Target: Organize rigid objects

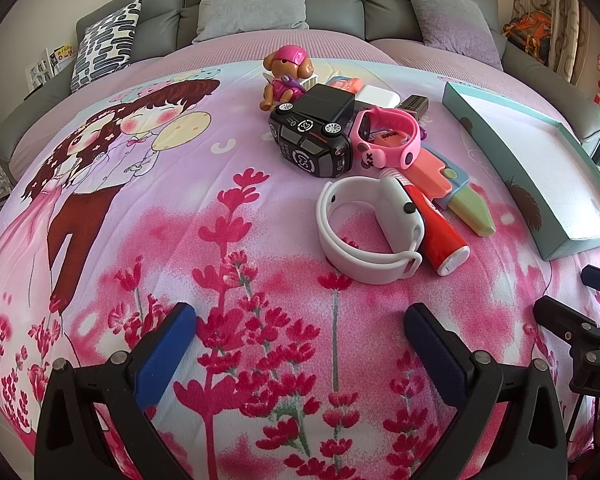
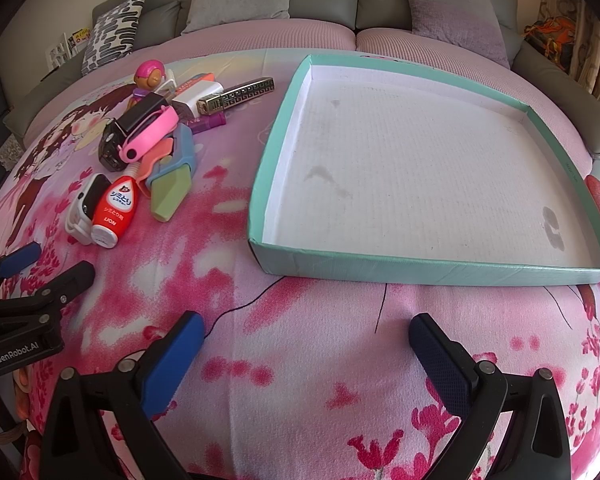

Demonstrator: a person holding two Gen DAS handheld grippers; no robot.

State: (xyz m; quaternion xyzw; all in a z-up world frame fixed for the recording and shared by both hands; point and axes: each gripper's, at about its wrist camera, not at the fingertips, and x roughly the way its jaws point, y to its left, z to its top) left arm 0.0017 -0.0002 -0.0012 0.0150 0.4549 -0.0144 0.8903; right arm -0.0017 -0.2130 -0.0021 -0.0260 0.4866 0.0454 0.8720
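Pink-and-white clutter: a heap of hard toys and bottles sits on the flowered pink bedspread [image 1: 260, 240], all to the left of the box, none sorted yet by my reading.
Nearest piece: white plastic watch with a looped strap [image 1: 366, 228], lying closest to my left gripper [image 1: 300, 344]; I'd judge it the easy first pick.
Touching it: red squeeze bottle with a white cap [image 1: 440, 236], leaning against the white watch's side.
Behind those: pink plastic watch [image 1: 388, 138] draped over a black toy car [image 1: 312, 140]; coral, blue and green flat plastic pieces [image 1: 456, 188] overlap beneath.
Far end: brown toy puppy in a pink helmet [image 1: 286, 76], standing upright; a silver harmonica [image 2: 236, 94] and a white block [image 2: 200, 94] lie beside it.
Container: shallow teal cardboard box with a white lining [image 2: 432, 272], nothing inside but a few stains; it sits open-side up just beside the heap, so the carry looks short.
Left fingers: spread wide, blue pads apart over bare bedspread, gripping nothing, aimed at the heap.
Right gripper [image 2: 306, 344]: also wide open and unloaded, facing the box's near wall.
Why so: I reckon one side feeds, the other covers the box.
Risk: soft bedding may let pieces tip.
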